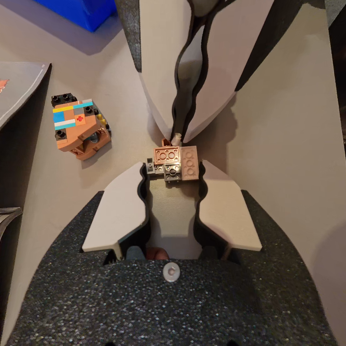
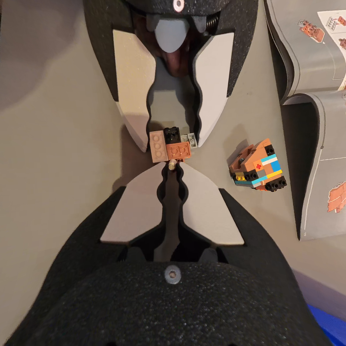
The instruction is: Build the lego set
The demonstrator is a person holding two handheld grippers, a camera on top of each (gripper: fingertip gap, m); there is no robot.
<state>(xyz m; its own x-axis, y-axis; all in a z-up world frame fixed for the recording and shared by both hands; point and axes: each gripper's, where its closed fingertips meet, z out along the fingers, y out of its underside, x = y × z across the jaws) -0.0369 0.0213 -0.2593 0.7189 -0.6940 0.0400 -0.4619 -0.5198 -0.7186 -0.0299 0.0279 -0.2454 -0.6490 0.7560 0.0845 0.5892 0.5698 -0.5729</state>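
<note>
- A pale grey tabletop (image 1: 280, 168) carries a partly built lego set, seen from two tool-mounted cameras that face each other.
- The left tool (image 1: 173, 166) is held around a small lego sub-assembly (image 1: 175, 162), its two fingers closed against the cluster's outer sides and gripping it.
- The cluster shows its underside: a reddish-brown plate (image 1: 167, 155), a tan plate (image 1: 190, 165) beside it, a black brick (image 1: 172, 173) and a small grey piece (image 1: 151, 165).
- The right tool (image 2: 173, 165) meets the cluster from the opposite side, fingers nearly together and pinching a small cream peg (image 2: 171, 165) at the cluster's edge.
- The peg sits just beside a tiny brown piece (image 1: 166, 148) on the cluster.
- A larger built lego section (image 1: 80, 129) lies on the tabletop, well apart from the tools. It is mostly orange-brown with blue, teal, white and yellow stripes, black studs and a small red cross.
- An open instruction booklet (image 2: 309, 131) with grey pages lies beyond that section.
- A blue bin (image 1: 78, 13) shows at the edge of the tabletop.
</note>
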